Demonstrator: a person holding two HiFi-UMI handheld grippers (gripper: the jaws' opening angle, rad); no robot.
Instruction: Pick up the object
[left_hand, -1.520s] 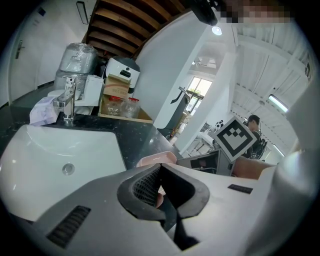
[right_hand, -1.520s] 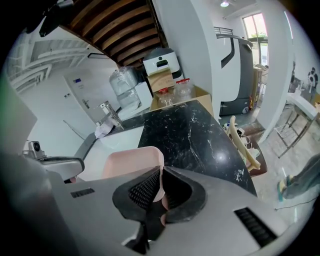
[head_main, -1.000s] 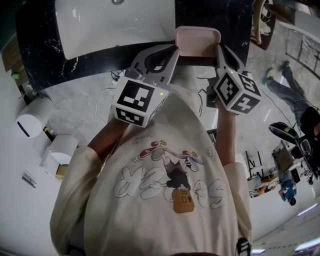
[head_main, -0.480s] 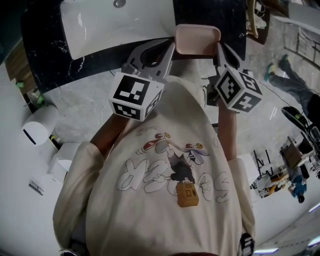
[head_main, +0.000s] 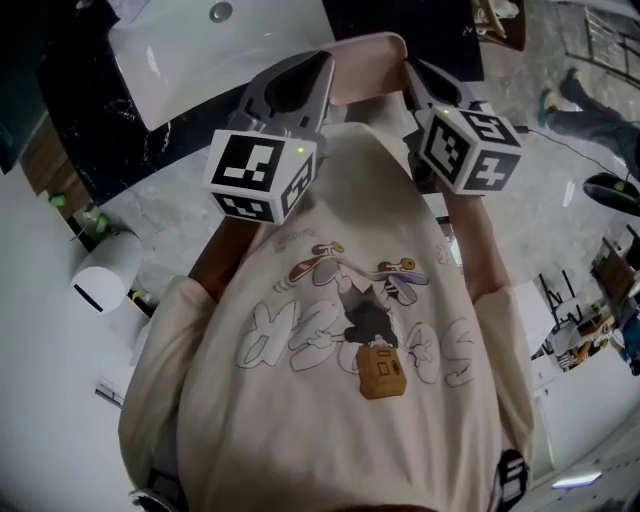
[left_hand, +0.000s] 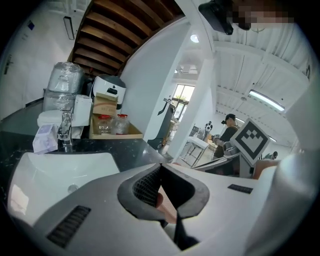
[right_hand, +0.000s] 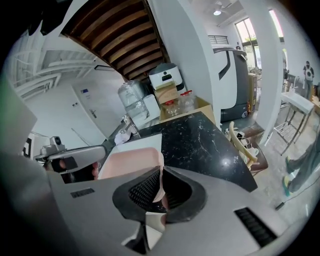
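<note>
Pale pink round-cornered tray (head_main: 365, 70), rims pinched by left gripper (left_hand: 167, 200) and right gripper (right_hand: 160, 192) (right gripper view shows its broad face, left only a sliver).

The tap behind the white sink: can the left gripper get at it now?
Probably not yet: the left gripper is shut on the pink tray, which the right gripper holds too. Nothing else blocks the tap.

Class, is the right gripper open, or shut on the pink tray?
Shut on it. In the right gripper view, the right gripper's dark pads pinch the rim of the pink tray between them.
</note>
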